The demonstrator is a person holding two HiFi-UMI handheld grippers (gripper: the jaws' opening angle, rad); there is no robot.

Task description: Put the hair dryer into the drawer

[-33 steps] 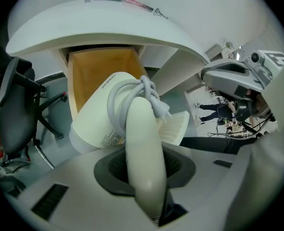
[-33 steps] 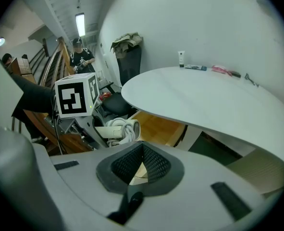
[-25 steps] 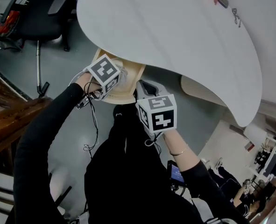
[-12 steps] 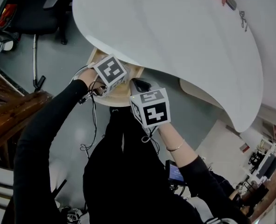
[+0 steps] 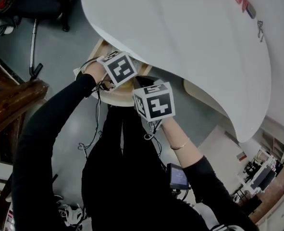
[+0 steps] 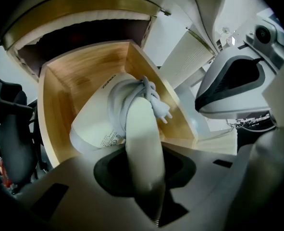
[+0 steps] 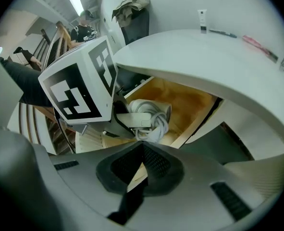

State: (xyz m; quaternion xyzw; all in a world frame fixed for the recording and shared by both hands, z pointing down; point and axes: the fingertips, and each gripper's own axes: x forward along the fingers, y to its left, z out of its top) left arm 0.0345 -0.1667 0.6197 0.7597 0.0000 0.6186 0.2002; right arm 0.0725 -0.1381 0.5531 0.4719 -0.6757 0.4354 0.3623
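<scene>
Left gripper (image 6: 142, 159) clamped white corded hair dryer (image 6: 101, 121) over open wooden drawer (image 6: 60, 100). Right gripper (image 7: 141, 150) was closed and empty. Dangling plug (image 6: 164, 113) risked catching the drawer wall.

White curved desk (image 5: 190, 47): on its top a small white tube (image 7: 202, 20) standing upright, a dark pen (image 7: 222, 32) and a red item (image 7: 259, 44), grouped toward the far side. Beneath the near edge, a wooden drawer (image 6: 79, 76) stands open. Grey floor (image 5: 60, 47) — a dark office chair (image 5: 41, 4) stands on it.
</scene>
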